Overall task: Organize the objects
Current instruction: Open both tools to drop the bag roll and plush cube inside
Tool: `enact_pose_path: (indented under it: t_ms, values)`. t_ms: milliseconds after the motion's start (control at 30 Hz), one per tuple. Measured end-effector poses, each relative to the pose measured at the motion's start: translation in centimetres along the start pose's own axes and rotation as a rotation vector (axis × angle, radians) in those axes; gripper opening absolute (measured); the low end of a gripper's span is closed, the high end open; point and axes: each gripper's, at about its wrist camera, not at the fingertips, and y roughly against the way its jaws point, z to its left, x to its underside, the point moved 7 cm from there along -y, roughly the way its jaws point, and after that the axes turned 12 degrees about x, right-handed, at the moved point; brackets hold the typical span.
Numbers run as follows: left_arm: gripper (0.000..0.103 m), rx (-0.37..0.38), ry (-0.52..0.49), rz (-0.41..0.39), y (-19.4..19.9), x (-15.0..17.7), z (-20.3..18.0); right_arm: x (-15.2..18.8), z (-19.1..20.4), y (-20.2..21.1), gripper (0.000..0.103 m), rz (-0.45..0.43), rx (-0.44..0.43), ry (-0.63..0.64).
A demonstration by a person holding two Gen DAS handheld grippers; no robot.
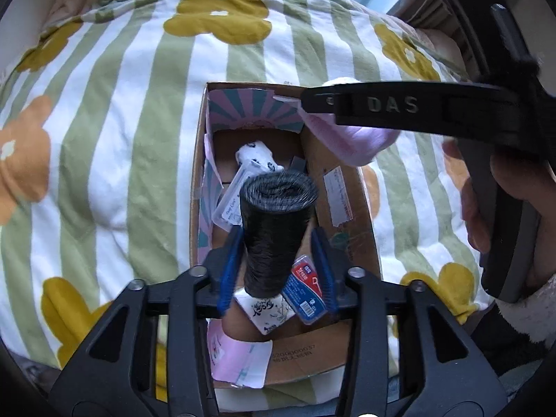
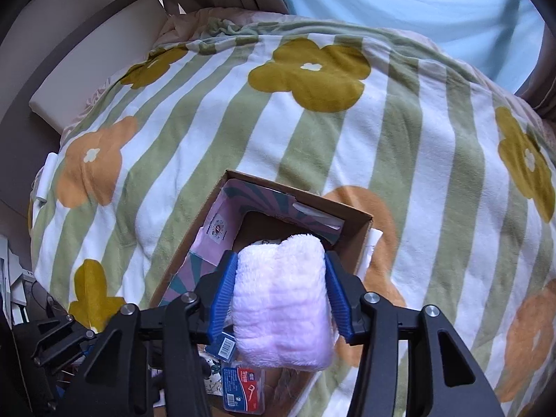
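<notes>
A black roll of bags [image 1: 274,229] stands upright between the blue fingers of my left gripper [image 1: 277,233], which is shut on it just above an open cardboard box [image 1: 199,173]. My right gripper [image 2: 280,257] is shut on a folded pink fluffy towel [image 2: 281,309] and hovers over the box's [image 2: 351,215] near right corner. In the left wrist view the towel [image 1: 351,139] hangs under the right tool's black body [image 1: 392,104]. A hand [image 1: 514,194] grips that tool.
Inside the box lie a red-and-blue packet [image 1: 305,288], patterned tissue packs [image 1: 267,309] and a clear packet [image 1: 232,194]. The box rests on a soft green-striped flowered bedspread [image 2: 347,132]. A cream headboard [image 2: 87,62] stands at the far left, with clutter below it.
</notes>
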Motion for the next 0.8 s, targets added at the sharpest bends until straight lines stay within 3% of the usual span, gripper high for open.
enact_pose_path:
  t_ms: [33, 100, 167, 233, 567, 800]
  values:
    - [0.103, 0.004, -0.016, 0.000, -0.2, -0.1, -0.2, -0.2, -0.1, -0.7, 0.074, 0.012, -0.003, -0.009]
    - [0.103, 0.027, -0.040, -0.020, -0.3, -0.2, -0.7, -0.6, -0.4, -1.3, 0.089, 0.005, -0.017, -0.035]
    - [0.103, 0.036, -0.043, -0.005, -0.7, 0.0, -0.8, -1.0, -0.9, -1.3, 0.092, -0.011, -0.020, -0.059]
    - [0.103, 0.034, -0.037, 0.010, -1.3, 0.3, -0.6, -0.9, -1.2, -1.6, 0.102, 0.000, -0.007, -0.062]
    - [0.103, 0.052, 0.010, 0.024, -1.5, 1.0, 0.3, 0.0, -1.5, -2.0, 0.102, 0.023, 0.012, -0.059]
    - [0.103, 0.041, 0.007, 0.008, -0.4, 0.9, -0.3, -0.1, -1.7, 0.0, 0.102, -0.002, 0.027, -0.050]
